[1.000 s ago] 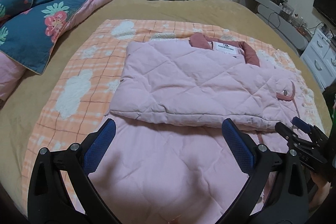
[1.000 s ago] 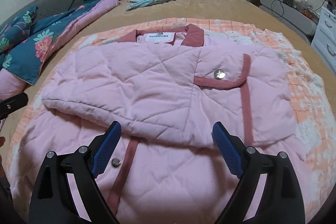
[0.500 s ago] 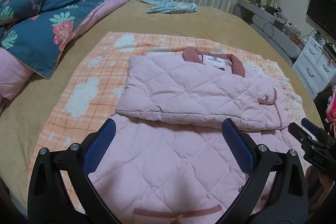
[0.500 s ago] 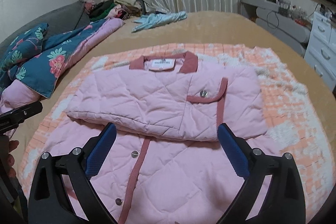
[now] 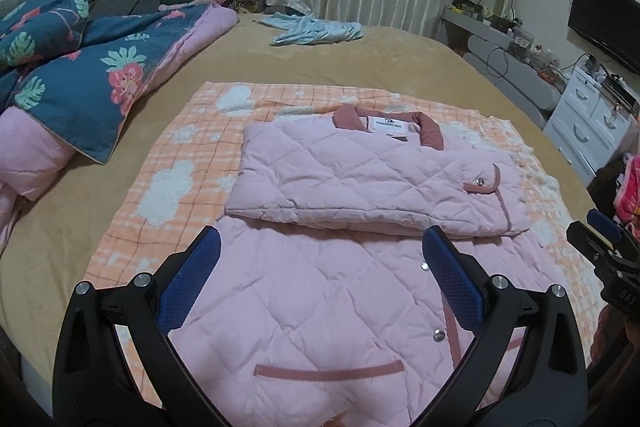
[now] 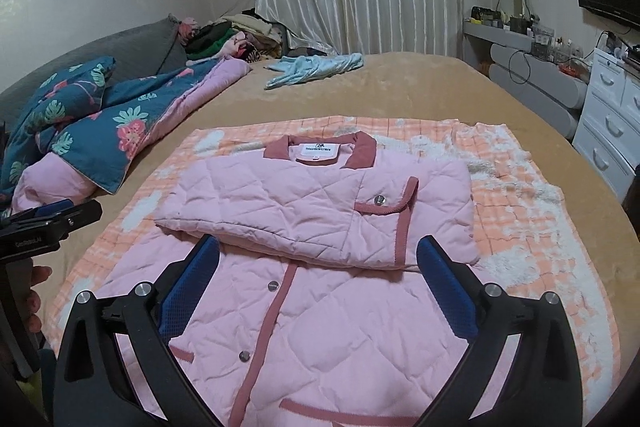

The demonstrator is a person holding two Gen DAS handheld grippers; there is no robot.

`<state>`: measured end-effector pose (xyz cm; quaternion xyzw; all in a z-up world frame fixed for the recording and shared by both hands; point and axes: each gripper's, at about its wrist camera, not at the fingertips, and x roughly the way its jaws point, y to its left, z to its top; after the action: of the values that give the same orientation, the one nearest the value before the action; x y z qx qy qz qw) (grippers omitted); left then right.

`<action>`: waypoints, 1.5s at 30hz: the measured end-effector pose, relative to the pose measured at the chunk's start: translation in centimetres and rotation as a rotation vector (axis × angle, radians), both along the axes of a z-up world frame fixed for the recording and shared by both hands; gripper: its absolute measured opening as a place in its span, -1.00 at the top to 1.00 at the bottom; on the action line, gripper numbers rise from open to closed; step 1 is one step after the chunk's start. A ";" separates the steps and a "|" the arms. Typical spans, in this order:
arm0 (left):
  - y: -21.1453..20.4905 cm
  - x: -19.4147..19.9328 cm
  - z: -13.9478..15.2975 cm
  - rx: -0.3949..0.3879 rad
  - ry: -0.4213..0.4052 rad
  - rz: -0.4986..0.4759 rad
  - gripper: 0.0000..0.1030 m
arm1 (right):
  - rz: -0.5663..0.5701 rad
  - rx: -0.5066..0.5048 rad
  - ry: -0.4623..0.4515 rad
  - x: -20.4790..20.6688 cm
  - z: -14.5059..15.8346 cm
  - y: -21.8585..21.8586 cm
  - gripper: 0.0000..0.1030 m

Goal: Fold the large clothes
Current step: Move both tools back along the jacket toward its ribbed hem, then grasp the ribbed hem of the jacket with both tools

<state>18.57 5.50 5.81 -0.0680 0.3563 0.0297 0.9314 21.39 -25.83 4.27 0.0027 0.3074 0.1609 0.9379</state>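
My left gripper hangs with its jaws spread wide and nothing between them, and my right gripper is the same, both raised above the near half of the pink quilted jacket and looking down its length. The jacket lies straight ahead on the orange checked blanket over the bed, its long axis running away from me: hem and lower pocket under my fingers, collar at the far end. The sleeves lie folded across the chest as a thick band just beyond both tools. I judge the hem is what I should lift and carry forward next; each gripper sits near its own hem corner, left over the left side, right over the right
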 end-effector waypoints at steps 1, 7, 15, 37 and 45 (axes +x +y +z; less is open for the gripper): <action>-0.1 -0.2 0.0 0.001 -0.004 -0.003 -0.84 | 0.002 0.001 0.000 -0.3 0.0 -0.1 -0.92; -0.6 -1.9 0.3 0.006 -0.024 -0.014 -0.84 | 0.018 0.007 -0.008 -2.1 0.3 -0.6 -0.92; -0.7 -3.4 -0.5 0.023 -0.015 -0.025 -0.84 | 0.010 0.001 -0.013 -4.1 0.1 -2.2 -0.92; 1.5 -7.1 -7.1 0.069 0.061 0.007 -0.84 | -0.044 -0.031 0.066 -7.1 -3.9 -5.3 -0.92; 3.5 -8.2 -9.6 0.063 0.095 0.029 -0.84 | -0.070 -0.068 0.115 -7.9 -5.9 -7.0 -0.92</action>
<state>10.35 8.95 -3.77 -0.0423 0.3980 0.0578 0.9146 13.50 -32.81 -1.61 -0.0091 0.3659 0.1171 0.9232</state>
